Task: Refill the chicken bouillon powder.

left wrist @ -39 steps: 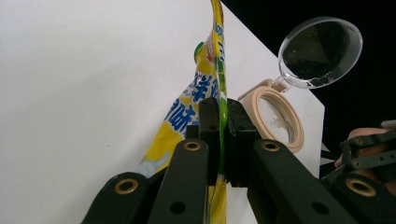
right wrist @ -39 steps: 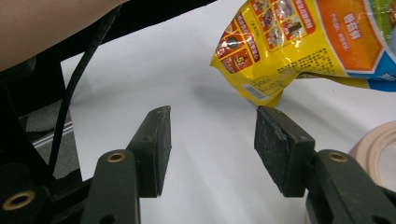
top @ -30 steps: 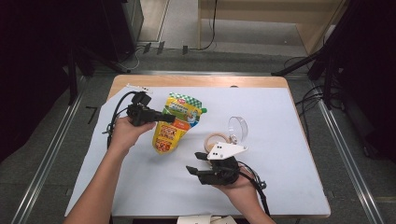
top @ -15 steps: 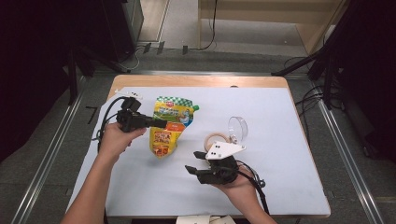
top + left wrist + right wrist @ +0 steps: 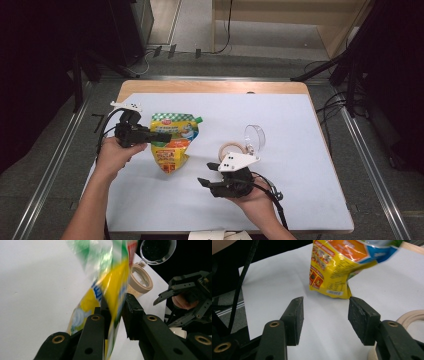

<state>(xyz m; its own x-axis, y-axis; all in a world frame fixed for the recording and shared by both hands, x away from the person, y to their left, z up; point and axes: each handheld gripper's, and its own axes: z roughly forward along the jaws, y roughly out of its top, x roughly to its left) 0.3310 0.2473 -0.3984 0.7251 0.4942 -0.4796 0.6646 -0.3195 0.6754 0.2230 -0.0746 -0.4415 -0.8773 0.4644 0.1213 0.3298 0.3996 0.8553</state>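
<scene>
A yellow and green snack pouch [image 5: 172, 142] rests with its lower end on the white table cover, its upper part raised. My left gripper [image 5: 167, 136] reaches in from the left at the pouch's upper middle. In the left gripper view the blurred pouch [image 5: 110, 285] hangs between the pads of this gripper [image 5: 116, 307], whose jaws have just been opening and stand wider than the thin film. My right gripper [image 5: 206, 175] hovers open and empty near the front, pointing left toward the pouch [image 5: 342, 265]. Nothing lies between its fingertips [image 5: 325, 312].
A beige jar [image 5: 231, 149] with its clear hinged lid [image 5: 255, 135] flipped open stands just behind the right hand. The white cover [image 5: 300, 125] spreads over the wooden table. Black stands and cables line the floor on both sides.
The left hand has moved left and a little toward the person, dragging the pouch with it. The right hand has kept still.
</scene>
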